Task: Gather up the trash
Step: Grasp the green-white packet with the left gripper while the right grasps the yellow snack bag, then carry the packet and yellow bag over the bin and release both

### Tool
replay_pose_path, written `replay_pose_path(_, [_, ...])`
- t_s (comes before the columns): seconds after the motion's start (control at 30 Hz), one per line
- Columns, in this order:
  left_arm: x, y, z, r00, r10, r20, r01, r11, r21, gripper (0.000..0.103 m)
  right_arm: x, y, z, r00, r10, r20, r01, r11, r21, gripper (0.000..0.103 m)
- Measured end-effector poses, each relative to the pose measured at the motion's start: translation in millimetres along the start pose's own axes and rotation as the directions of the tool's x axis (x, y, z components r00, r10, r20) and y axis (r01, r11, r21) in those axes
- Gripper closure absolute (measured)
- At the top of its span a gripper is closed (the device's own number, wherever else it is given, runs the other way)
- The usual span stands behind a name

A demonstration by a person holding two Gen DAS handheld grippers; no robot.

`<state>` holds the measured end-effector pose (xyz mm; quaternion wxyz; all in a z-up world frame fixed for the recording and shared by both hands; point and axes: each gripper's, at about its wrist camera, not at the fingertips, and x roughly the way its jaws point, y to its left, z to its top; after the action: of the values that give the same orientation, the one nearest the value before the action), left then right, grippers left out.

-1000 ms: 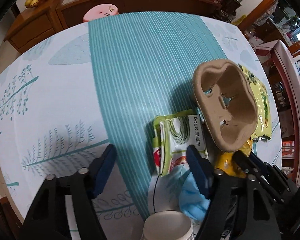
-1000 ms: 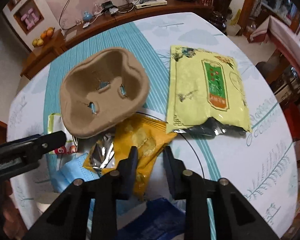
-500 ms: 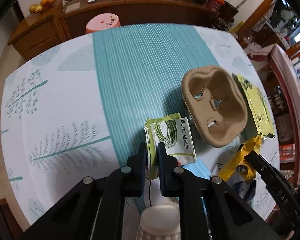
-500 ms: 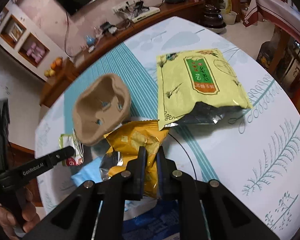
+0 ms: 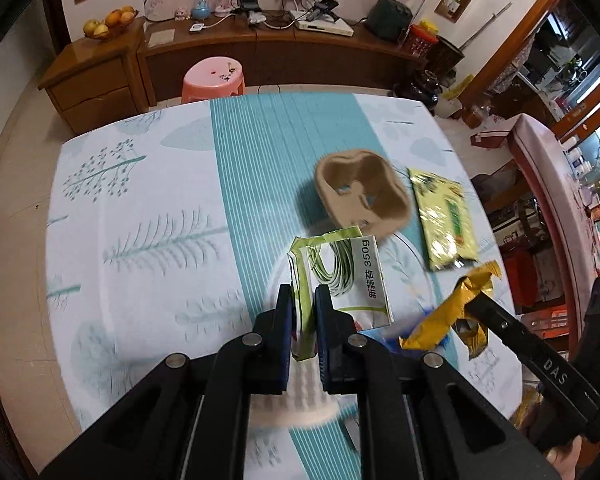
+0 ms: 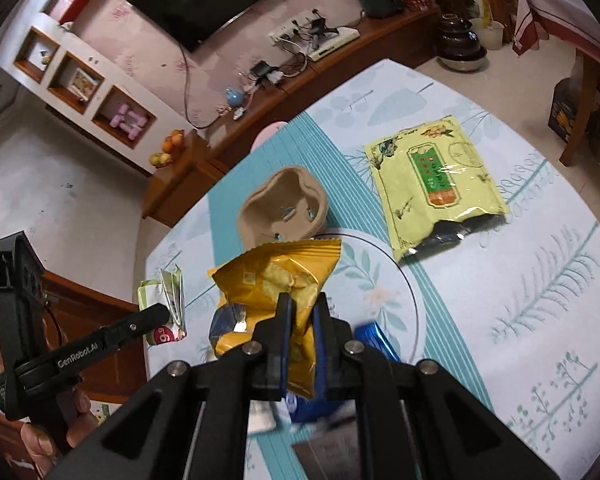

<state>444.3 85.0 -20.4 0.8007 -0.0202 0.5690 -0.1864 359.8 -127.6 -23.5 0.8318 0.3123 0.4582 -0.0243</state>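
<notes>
Legibly, "350g" on pinched packet [image 5: 342, 276]

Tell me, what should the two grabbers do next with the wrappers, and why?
Probably carry both away to wherever trash goes; no bin shows. The left gripper is shut on the green-white packet, the right gripper on the yellow wrapper, both lifted off the table.

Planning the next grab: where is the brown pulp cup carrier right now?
The cup carrier sits on the table's teal stripe, beyond both grippers, left of the yellow-green packet.
</notes>
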Motion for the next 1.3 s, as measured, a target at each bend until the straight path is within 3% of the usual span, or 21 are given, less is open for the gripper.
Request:
replay_pose_path(0.4, [-82.2,-69.2,-121.8,0.999,0.011,0.035,-0.011,1.0,-0.002,0.094,-108.3,-38.7,-62.2,0.998,0.057,-0.011,-0.057,0.994,-0.097,0.093])
replay_pose_path(0.6, [-100.5,-119.1,-205.7,0.998,0.04,0.047,-0.039,0.999,-0.004,0.094,-156.4,-74.8,-110.5,0.996,0.071,-0.047,-0.077,0.985,-0.153,0.093])
replay_pose_path(1.0, [-101.3,-182.4,-348.9,0.997,0.076,0.003,-0.076,0.995,-0.063,0.094,-219.4,-130.5,-206.2,0.988,0.055,-0.147,-0.096,0.951,-0.293,0.093])
replay_pose_path(1.3, [-88.0,-197.5,-411.2,0.99,0.12,-0.07,-0.123,0.992,-0.029,0.094,-228.5,-164.4,-259.6,0.977,0.027,-0.21,-0.08,0.965,-0.25,0.093])
